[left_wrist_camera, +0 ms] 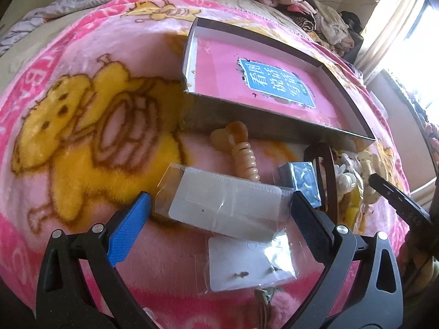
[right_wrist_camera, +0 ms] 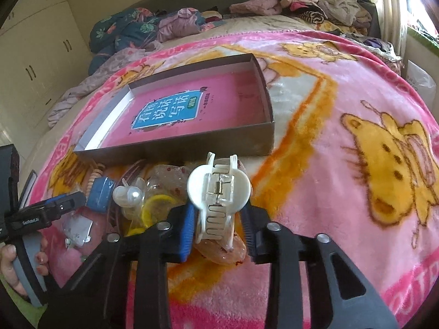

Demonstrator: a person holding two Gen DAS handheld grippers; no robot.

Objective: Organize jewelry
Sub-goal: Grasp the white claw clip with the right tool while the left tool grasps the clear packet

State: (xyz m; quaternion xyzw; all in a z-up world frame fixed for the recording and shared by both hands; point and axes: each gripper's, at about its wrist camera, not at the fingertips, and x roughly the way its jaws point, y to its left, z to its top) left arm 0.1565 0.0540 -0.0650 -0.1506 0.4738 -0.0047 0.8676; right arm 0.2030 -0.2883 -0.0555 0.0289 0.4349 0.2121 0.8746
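Note:
A shallow open box [left_wrist_camera: 192, 52] with a pink book cover inside lies on the blanket; it also shows in the right wrist view [right_wrist_camera: 270, 109]. My left gripper [left_wrist_camera: 219, 211] is open, its fingers either side of a clear packet holding a white card [left_wrist_camera: 227, 205]. A second packet with small earrings [left_wrist_camera: 247, 268] lies just below. My right gripper [right_wrist_camera: 218, 219] is shut on a white claw hair clip [right_wrist_camera: 219, 189], held just above the blanket in front of the box. A pile of clips and hair ties [right_wrist_camera: 153, 192] lies to its left.
A pink cartoon blanket [right_wrist_camera: 329, 164] covers the bed. An amber coil hair tie [left_wrist_camera: 241, 153], a blue packet [left_wrist_camera: 301, 181] and a brown headband [left_wrist_camera: 326, 181] lie before the box. Clothes [right_wrist_camera: 315, 2] are heaped at the far edge. A wardrobe [right_wrist_camera: 33, 54] stands left.

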